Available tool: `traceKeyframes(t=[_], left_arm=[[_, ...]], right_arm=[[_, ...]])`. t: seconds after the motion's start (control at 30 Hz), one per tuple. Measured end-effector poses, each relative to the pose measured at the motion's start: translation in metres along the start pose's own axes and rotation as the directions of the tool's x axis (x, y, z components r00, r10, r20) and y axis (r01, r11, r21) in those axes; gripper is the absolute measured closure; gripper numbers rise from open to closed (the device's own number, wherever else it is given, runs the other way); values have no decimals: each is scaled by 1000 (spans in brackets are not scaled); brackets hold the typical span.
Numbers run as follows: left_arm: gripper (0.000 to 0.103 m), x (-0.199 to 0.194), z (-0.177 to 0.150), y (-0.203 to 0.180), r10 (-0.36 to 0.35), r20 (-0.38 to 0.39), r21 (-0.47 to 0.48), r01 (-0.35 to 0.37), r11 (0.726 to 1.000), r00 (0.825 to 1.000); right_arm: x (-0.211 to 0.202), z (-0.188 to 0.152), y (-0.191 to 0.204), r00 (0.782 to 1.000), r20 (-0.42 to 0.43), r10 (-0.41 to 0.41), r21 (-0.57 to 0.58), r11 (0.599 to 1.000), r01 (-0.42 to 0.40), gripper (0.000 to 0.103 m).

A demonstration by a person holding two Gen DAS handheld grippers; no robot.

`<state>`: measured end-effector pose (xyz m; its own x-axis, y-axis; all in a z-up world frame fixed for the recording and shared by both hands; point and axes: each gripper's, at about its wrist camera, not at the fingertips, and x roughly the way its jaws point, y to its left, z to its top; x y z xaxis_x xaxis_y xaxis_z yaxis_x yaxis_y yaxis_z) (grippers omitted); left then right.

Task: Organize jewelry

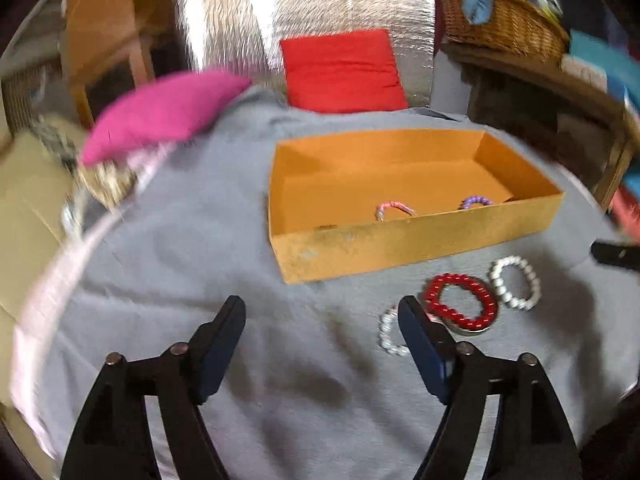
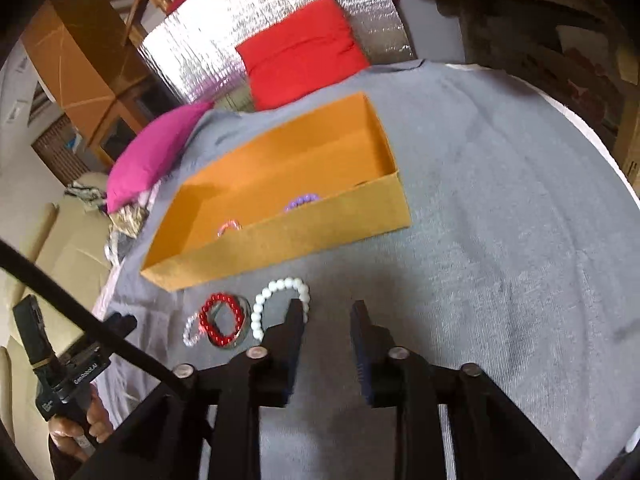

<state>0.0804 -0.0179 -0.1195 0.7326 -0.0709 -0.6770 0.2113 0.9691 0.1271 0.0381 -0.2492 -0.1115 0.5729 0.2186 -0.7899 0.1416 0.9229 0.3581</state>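
An orange box stands on the grey cloth. Inside lie a pink bracelet and a purple bracelet. In front of the box lie a red bead bracelet, a white bead bracelet and a small clear bead bracelet. My left gripper is open wide over bare cloth, with its right finger beside the clear and red bracelets. My right gripper is open with a narrower gap and nothing between its fingers. Its left finger hides part of the white bracelet.
A magenta cushion and a red cushion lie behind the box, against a silver foil sheet. A wicker basket sits on furniture at the back right. A hand holds the left gripper's handle at the lower left of the right wrist view.
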Motion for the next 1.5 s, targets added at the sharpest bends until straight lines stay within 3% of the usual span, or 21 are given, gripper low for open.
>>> traceKeyframes(t=[0.03, 0.07, 0.17, 0.33, 0.73, 1.5], left_arm=[[23, 0, 1, -3, 12, 5, 21, -12, 1000, 1000], [23, 1, 2, -5, 20, 7, 35, -21, 999, 1000], [23, 4, 2, -13, 37, 8, 79, -38, 996, 999], [23, 3, 1, -23, 52, 11, 124, -53, 991, 999], [23, 7, -2, -13, 64, -27, 106, -60, 993, 998], [23, 15, -4, -17, 55, -60, 116, -48, 992, 997]], right_arm=[[0, -1, 2, 1000, 6, 0, -12, 1000, 0, 50], [1, -4, 4, 1000, 17, -5, -33, 999, 5, 48], [13, -7, 8, 998, -18, -56, -68, 996, 54, 48], [25, -4, 18, 997, -33, -67, -92, 994, 63, 48], [37, -5, 35, 996, -49, -81, -125, 989, 74, 48], [41, -7, 32, 994, -71, -80, -99, 992, 73, 48]])
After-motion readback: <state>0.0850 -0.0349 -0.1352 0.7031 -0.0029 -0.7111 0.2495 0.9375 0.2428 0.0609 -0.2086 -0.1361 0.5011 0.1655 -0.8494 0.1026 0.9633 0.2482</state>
